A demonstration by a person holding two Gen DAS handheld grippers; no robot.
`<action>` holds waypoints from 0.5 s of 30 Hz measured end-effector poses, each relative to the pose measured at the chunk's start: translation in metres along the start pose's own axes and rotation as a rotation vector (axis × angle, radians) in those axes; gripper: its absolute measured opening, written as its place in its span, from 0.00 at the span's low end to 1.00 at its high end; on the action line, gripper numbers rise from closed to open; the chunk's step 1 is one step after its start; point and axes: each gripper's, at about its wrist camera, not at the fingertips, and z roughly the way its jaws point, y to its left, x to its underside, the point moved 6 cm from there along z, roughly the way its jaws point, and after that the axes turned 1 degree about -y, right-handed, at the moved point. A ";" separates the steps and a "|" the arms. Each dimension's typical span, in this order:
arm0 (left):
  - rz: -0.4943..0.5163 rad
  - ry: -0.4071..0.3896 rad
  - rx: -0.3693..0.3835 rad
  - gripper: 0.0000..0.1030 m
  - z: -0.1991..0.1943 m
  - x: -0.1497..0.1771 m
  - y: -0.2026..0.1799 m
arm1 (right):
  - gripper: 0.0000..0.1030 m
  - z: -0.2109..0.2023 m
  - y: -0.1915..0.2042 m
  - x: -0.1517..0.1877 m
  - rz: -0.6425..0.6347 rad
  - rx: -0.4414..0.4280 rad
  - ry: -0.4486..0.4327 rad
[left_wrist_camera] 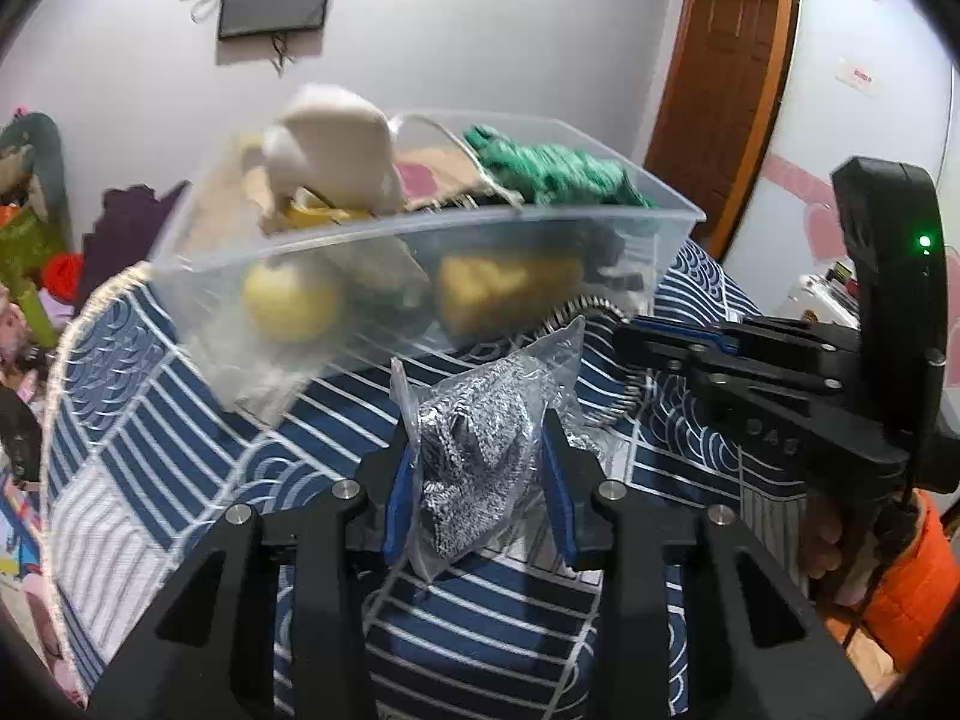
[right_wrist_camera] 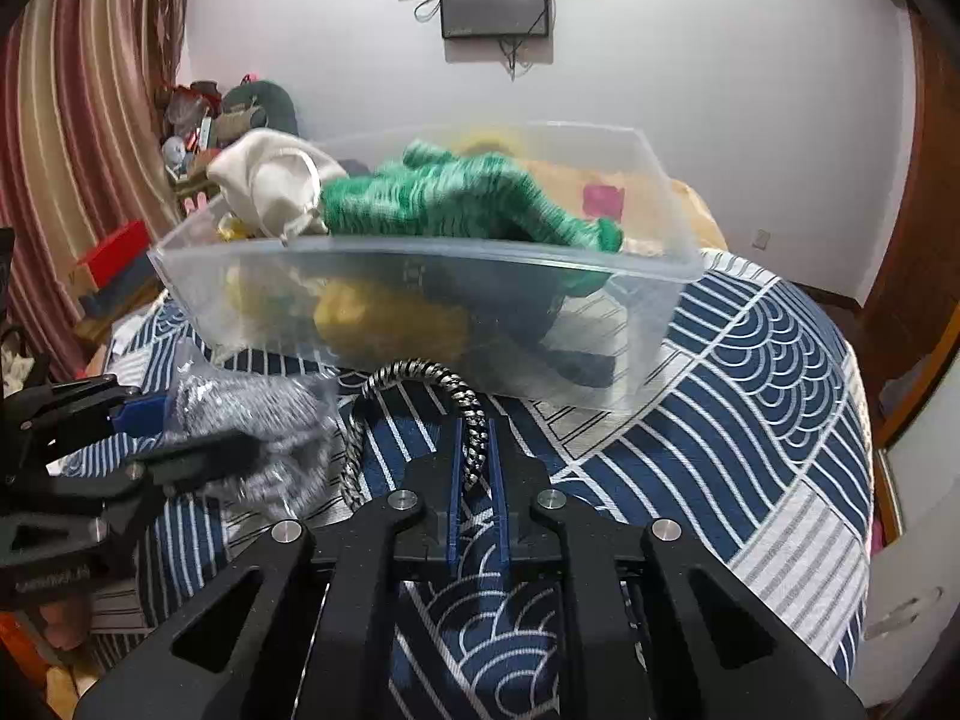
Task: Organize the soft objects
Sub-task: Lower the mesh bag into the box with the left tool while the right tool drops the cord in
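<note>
Two grippers are loaded at once, and that is where the risk lies. Your left gripper (left_wrist_camera: 477,480) is clenched on a bagged silver scrubber (left_wrist_camera: 474,450), its blue pads pressing a crinkly clear bag rather than the mesh itself. That film looks slippery; if it slides, the bundle could drop onto the blue wave-patterned bed cover (right_wrist_camera: 750,372) short of the bin.

Your right gripper (right_wrist_camera: 477,468) is clamped on a black-and-white braided cord (right_wrist_camera: 420,375), held near one end. The cord arches up from the jaws and back down to the cover on the left, just beside the bagged scrubber. Lifted carelessly, the trailing length could snag the bag or the other gripper.

Ahead of both, a clear plastic bin (right_wrist_camera: 420,258) sits toward the far edge of the bed cover. It is already heaped: a green knitted item (right_wrist_camera: 456,198) and a cream cloth pouch (right_wrist_camera: 264,180) rise above its rim, with yellow soft items lower down. Anything set on top could roll off, and a push against the near wall may shift the light bin.
</note>
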 end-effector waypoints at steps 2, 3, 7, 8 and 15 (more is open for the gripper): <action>0.001 -0.027 -0.024 0.34 -0.007 -0.001 0.005 | 0.07 -0.006 -0.001 -0.001 0.005 0.000 -0.017; -0.004 -0.040 -0.031 0.34 -0.012 -0.002 0.007 | 0.07 -0.010 0.000 -0.002 0.006 0.003 -0.029; -0.024 -0.083 -0.046 0.34 -0.029 -0.012 0.016 | 0.07 -0.026 0.001 -0.007 0.008 0.004 -0.072; -0.029 -0.098 -0.051 0.34 -0.035 -0.014 0.019 | 0.07 -0.030 0.001 -0.009 0.007 0.003 -0.084; -0.054 -0.182 -0.098 0.34 -0.065 -0.035 0.034 | 0.07 -0.058 0.008 -0.029 -0.020 0.000 -0.189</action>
